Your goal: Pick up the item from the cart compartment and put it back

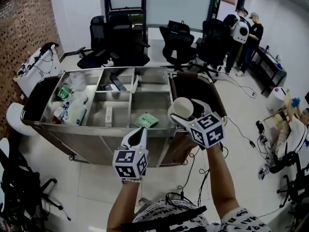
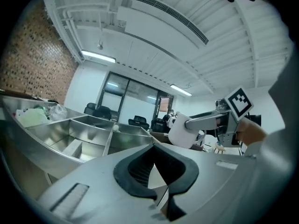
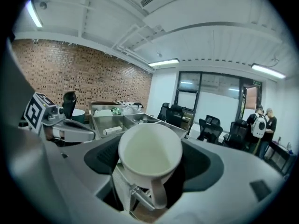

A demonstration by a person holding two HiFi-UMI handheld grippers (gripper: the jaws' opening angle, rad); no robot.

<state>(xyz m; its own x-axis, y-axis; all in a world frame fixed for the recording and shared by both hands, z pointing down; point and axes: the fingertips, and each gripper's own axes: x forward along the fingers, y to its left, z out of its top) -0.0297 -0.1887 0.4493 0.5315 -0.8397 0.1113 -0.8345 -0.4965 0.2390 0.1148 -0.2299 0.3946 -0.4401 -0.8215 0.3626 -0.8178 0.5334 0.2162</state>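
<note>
My right gripper point(image 1: 188, 114) is shut on a white mug point(image 1: 182, 107) and holds it in the air above the cart's right end. In the right gripper view the mug point(image 3: 149, 154) fills the space between the jaws, mouth toward the camera, handle down. My left gripper point(image 1: 137, 134) hovers at the front rim of the steel cart point(image 1: 96, 129), jaws shut with nothing in them. The left gripper view looks past its closed pads point(image 2: 140, 164) to the mug point(image 2: 183, 132). A green packet point(image 1: 146, 120) lies in the front right compartment.
A small white box point(image 1: 108, 115) lies in the middle compartment, bags and bottles point(image 1: 72, 105) fill the left one, dark items point(image 1: 116, 83) the back one. Office chairs point(image 1: 178, 42) stand behind the cart. Two people point(image 1: 244, 33) stand at the back right. Cables point(image 1: 241, 134) run across the floor.
</note>
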